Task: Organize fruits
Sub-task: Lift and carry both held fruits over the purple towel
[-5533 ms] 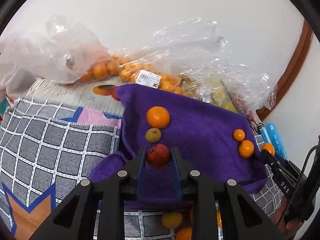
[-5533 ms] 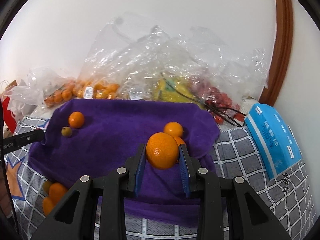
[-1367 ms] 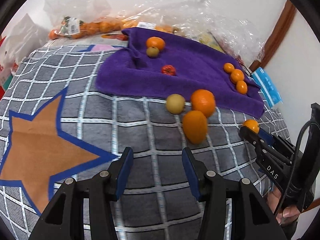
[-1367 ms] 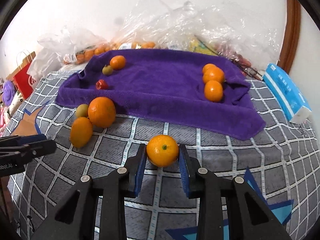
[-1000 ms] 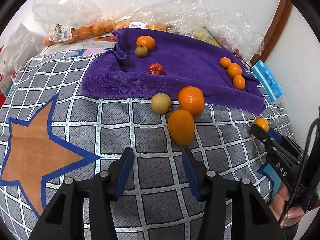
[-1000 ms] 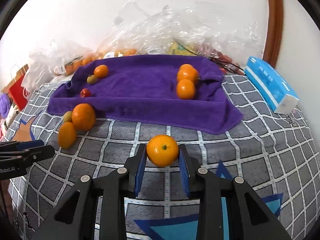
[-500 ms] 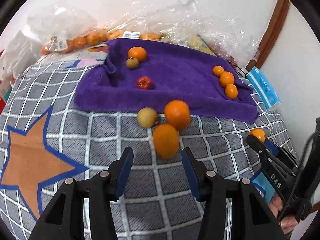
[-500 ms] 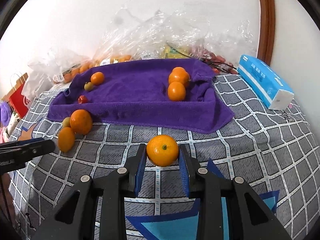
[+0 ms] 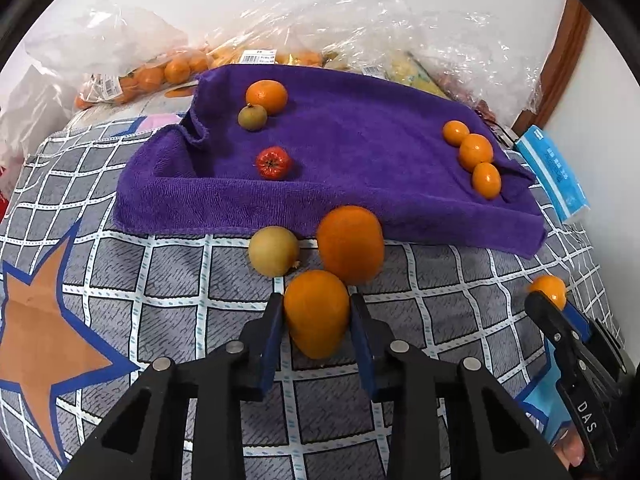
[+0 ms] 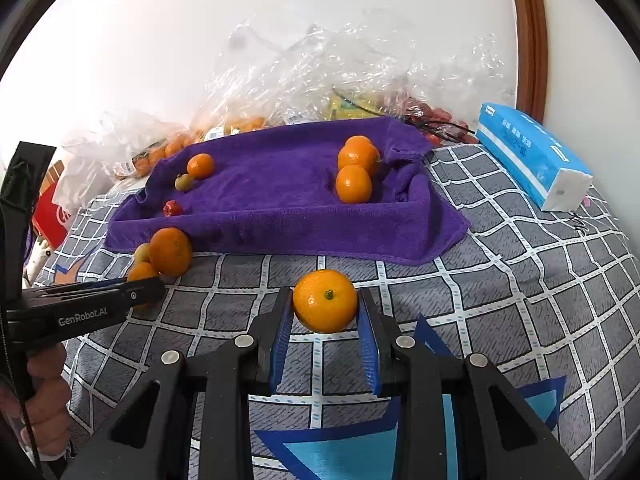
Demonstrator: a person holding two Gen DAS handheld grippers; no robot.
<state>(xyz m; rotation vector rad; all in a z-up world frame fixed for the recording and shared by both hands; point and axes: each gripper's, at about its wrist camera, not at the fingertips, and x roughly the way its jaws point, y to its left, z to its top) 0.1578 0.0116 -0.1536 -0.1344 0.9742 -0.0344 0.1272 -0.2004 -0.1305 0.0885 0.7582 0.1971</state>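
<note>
A purple towel (image 9: 360,152) lies on the checked cloth and carries an orange (image 9: 267,96), a small green fruit (image 9: 252,117), a red fruit (image 9: 273,163) and three small oranges (image 9: 475,151). In front of the towel lie a yellow fruit (image 9: 273,250) and a big orange (image 9: 350,244). My left gripper (image 9: 317,314) has its jaws around a long orange (image 9: 316,312), pads at both its sides. My right gripper (image 10: 325,312) is shut on a mandarin (image 10: 325,300), held above the cloth; it also shows in the left wrist view (image 9: 548,289).
Clear plastic bags of oranges (image 9: 160,72) and other fruit (image 10: 360,92) stand behind the towel against the wall. A blue tissue pack (image 10: 528,152) lies at the right. A wooden frame (image 10: 532,36) runs up the wall. A red bag (image 10: 50,208) is at the far left.
My left gripper has moved forward and its jaws have closed in around the long orange. My right gripper has kept hold of the mandarin, nearly still.
</note>
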